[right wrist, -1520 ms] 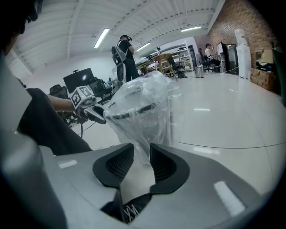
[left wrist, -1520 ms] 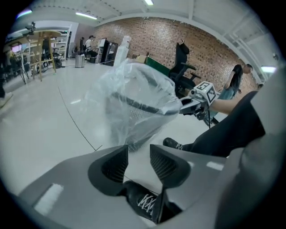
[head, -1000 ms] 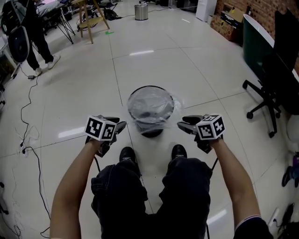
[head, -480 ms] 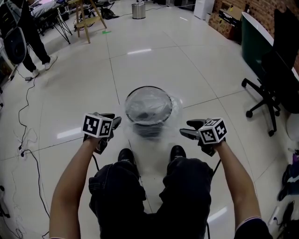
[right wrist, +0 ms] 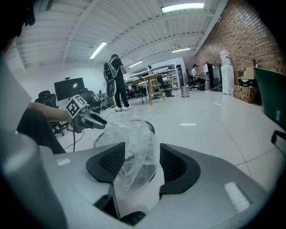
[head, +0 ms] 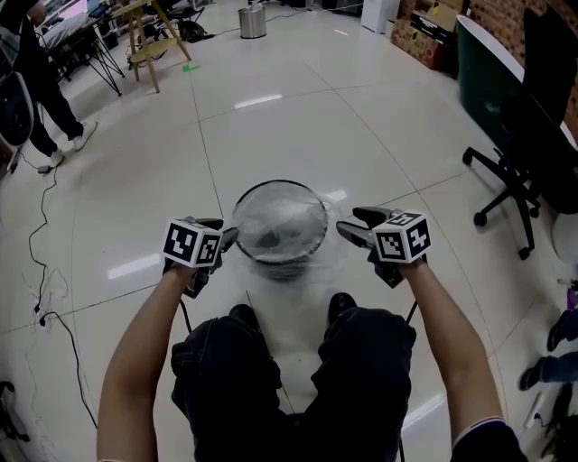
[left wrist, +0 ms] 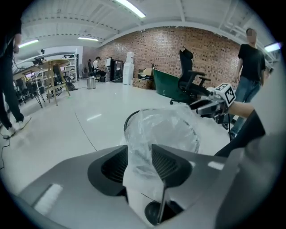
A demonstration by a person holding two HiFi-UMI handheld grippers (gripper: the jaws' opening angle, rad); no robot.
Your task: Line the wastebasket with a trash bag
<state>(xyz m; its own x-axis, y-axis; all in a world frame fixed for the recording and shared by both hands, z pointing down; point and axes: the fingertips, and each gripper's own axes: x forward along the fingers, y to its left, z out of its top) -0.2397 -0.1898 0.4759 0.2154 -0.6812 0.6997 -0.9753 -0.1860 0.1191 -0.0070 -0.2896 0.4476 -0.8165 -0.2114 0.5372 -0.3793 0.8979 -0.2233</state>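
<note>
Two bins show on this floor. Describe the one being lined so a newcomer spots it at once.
On the pale tiled floor, look just beyond the person's black shoes. The wastebasket stands there, round and dark-rimmed. Unlike the small metal bin far off by the wooden stand, it has a clear trash bag draped over its rim.

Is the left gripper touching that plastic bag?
Touching. The left gripper view shows the trash bag film lying against both pads of the left gripper, whose jaws have just been opening.
</note>
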